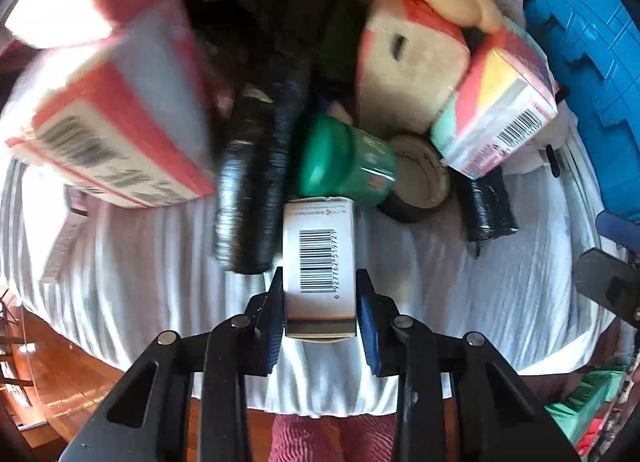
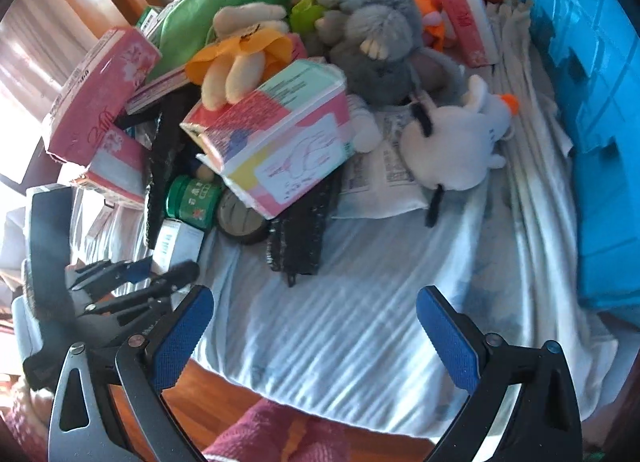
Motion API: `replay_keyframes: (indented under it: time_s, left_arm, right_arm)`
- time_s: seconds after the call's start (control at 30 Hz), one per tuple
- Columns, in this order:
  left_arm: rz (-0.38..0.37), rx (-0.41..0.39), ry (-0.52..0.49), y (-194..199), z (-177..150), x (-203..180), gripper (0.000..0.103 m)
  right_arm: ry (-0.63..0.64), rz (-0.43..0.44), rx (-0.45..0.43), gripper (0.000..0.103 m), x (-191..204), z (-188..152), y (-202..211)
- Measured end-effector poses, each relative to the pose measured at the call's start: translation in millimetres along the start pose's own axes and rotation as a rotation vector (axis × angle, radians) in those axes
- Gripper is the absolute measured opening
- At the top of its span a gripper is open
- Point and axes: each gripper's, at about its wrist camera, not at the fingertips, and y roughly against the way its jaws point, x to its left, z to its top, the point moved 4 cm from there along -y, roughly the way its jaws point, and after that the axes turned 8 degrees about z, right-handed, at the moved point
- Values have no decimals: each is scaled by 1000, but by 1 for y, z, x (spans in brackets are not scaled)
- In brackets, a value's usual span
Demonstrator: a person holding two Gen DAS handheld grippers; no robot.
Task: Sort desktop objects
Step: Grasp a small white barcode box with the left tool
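We work over a white cloth (image 2: 360,322) with a blue crate (image 2: 592,142) at its right and a toy-and-carton pile (image 2: 280,82) at the far side. To lift cleanly, we should raise straight up, clear of the green jar (image 1: 348,162). Our left gripper (image 1: 320,302) is clamped on the small box (image 1: 319,262), pads on its long sides, at the pile's near edge. Our right gripper (image 2: 316,334) hangs spread wide, empty.
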Motion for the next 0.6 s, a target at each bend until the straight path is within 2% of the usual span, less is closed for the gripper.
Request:
replay_keyframes:
  time_s: [0.1, 0.2, 0.33, 0.4, 0.43, 0.47, 0.53, 0.6]
  left_arm:
    - [-22, -21, 1, 11, -7, 16, 30]
    - [8, -46, -1, 21, -13, 36, 30]
    - [-21, -27, 7, 17, -24, 55, 30]
    - [-23, -19, 9, 12, -29, 59, 30]
    - [-24, -17, 13, 10, -31, 62, 30]
    - [-24, -21, 18, 9, -34, 64, 30]
    - [-17, -30, 23, 8, -37, 69, 30]
    - [-10, -38, 21, 7, -39, 76, 30]
  right_arm:
    - [4, 25, 3, 103, 17, -1, -9]
    - [14, 65, 1, 103, 38, 2, -17]
    - [39, 89, 17, 103, 60, 14, -36]
    - [62, 80, 28, 92, 72, 18, -46]
    - [77, 76, 34, 75, 77, 19, -50]
    - [89, 74, 43, 68, 83, 21, -56]
    - [90, 69, 51, 69, 89, 24, -65]
    - [81, 69, 40, 73, 93, 27, -71]
